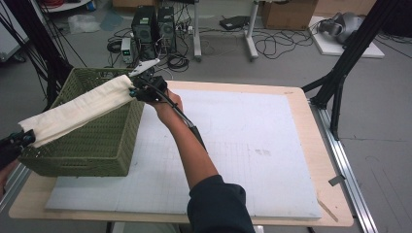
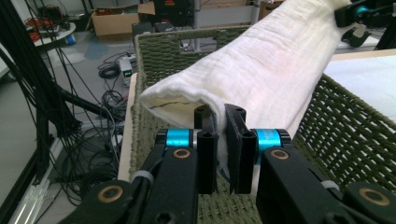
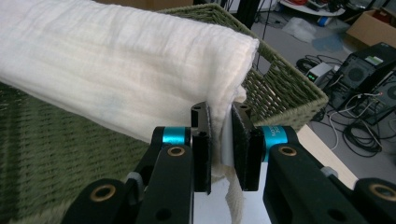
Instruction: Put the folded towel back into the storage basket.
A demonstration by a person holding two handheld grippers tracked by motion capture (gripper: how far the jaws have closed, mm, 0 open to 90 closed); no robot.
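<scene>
Both claws are closed down to a narrow gap, each pinching one end of a folded cream cloth (image 1: 80,109). The left claw (image 1: 25,138) sits at the near left edge of the high view, beside the near left corner of a green woven basket (image 1: 97,143); in the left gripper view its two black jaws clamp a fold of the cloth's end (image 2: 222,135), with the fabric bunched between the pads. The right claw (image 1: 137,87) is held farther off and higher, over the far right corner of the basket, and in the right gripper view its jaws squeeze the cloth's other corner (image 3: 223,135), a loose strip of fabric hanging below them.

The cloth stretches taut between the two claws as a long folded band, running diagonally from near left to far right above the open basket. Whether it brushes the rim cannot be told. The basket stands on the left part of the surface (image 1: 252,141), partly on a white gridded mat (image 1: 233,160). The person's right forearm, in a dark sleeve (image 1: 218,204), reaches in from the near edge across the mat.
</scene>
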